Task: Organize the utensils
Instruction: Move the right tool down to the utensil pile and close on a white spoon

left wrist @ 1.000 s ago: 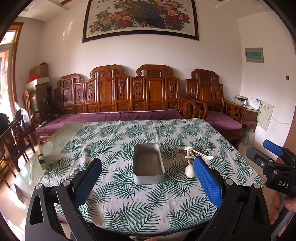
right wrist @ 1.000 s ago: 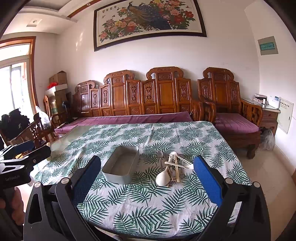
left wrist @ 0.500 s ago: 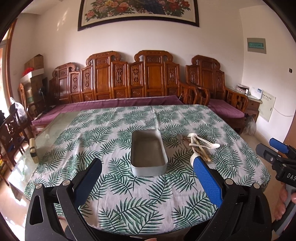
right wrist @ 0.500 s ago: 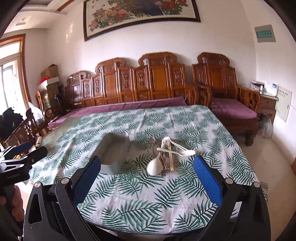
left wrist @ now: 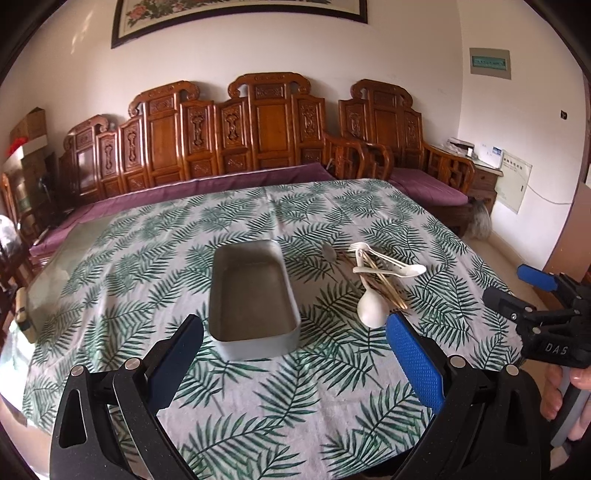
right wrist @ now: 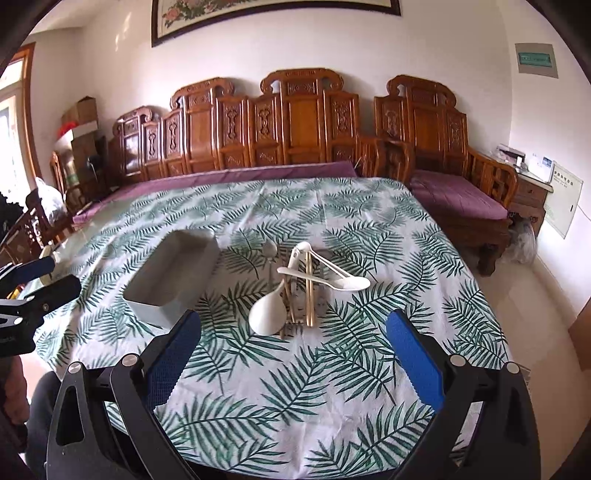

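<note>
My left tool (left wrist: 293, 349) hangs over the near edge of the bench (left wrist: 258, 413), its blue pads spread wide with nothing between them. My right tool (right wrist: 293, 347) is just as wide and empty, above the same near edge further right. In the left view I see the right tool at the far right with a hand (left wrist: 569, 398) on its grip; in the right view the left tool shows at the left edge.

Just past the left tool, the grey tin (left wrist: 253, 293) sits on the leaf-print cloth, long side running away from me, nothing inside. Beside it to the right, apart from it, lies the pile of utensils (right wrist: 306, 288): a big white spoon (right wrist: 267, 310) nearest me, a smaller white spoon (right wrist: 332, 282) lying across, chopsticks (right wrist: 309, 295) and a metal fork (right wrist: 291, 321) beneath them, and a metal spoon (right wrist: 269, 251) at the far left of the heap. The heap lies straight ahead of the right tool.

Behind the bench stands a carved wooden sofa (left wrist: 258, 133) with purple cushions, and a framed painting (left wrist: 240, 14) hangs on the white wall.
</note>
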Demonstrator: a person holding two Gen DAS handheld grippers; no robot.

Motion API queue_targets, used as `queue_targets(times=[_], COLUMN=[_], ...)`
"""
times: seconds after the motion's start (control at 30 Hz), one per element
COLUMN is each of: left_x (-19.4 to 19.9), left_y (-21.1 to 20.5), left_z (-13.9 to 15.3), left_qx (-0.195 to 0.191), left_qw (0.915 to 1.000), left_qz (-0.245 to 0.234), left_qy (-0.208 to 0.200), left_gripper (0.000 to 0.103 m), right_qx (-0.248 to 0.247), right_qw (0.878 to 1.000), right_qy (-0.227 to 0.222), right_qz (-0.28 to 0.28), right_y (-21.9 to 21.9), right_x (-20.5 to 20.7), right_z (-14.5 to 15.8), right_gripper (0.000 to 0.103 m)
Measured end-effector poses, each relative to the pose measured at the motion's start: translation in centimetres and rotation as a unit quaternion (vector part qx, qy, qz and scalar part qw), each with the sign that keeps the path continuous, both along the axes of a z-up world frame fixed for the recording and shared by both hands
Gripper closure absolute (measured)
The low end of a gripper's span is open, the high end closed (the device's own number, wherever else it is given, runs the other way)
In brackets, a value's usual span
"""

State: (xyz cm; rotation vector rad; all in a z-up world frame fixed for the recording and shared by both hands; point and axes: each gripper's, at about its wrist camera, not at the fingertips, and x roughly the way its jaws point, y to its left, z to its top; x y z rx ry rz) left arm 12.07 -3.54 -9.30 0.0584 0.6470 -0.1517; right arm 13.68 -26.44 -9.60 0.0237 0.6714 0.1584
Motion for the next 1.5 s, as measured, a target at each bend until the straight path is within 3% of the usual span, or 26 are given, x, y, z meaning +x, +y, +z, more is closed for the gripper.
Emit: queue_targets(times=[0.1,0.33,0.6,0.93,1.5], left_x=[1.5,4.4,6.7,10.0,13.0], left_y=[-1.2,-3.2,-4.5,-6.8,-9.2], left_z=[-0.8,-2.4,-4.3,-6.4,-8.9], left_qx=[0.003,-0.001,-0.010,0.005,0.016], left_qw=[0.9999,0.9986,0.9962,0.9933,0.9898], left_qz=[-0.014,-0.041,-0.063,-0.077,-0.080], left_qy=[0.009,0.032,0.059,0.086,0.117], left_gripper=[0.008,0.008,0.008,0.008,0.008], right_qx=[0.001,-0.018,-0.019,-0.033,-0.085], right_qw=[1.000,0.999,0.995,0.988,0.965], right_qy=[0.011,0.025,0.077,0.117,0.176], right_qz=[0.005,0.033,0.065,0.093,0.173], right_y=[-0.5,-1.2,-3.0,-4.7,-2.7], right_x=[1.5,5.8,12.1,16.9,22.4], right_z=[-0.9,-2.6,-6.2,-9.9,-14.1], right_gripper=[0.003,0.021,0.038,0.043,0.055])
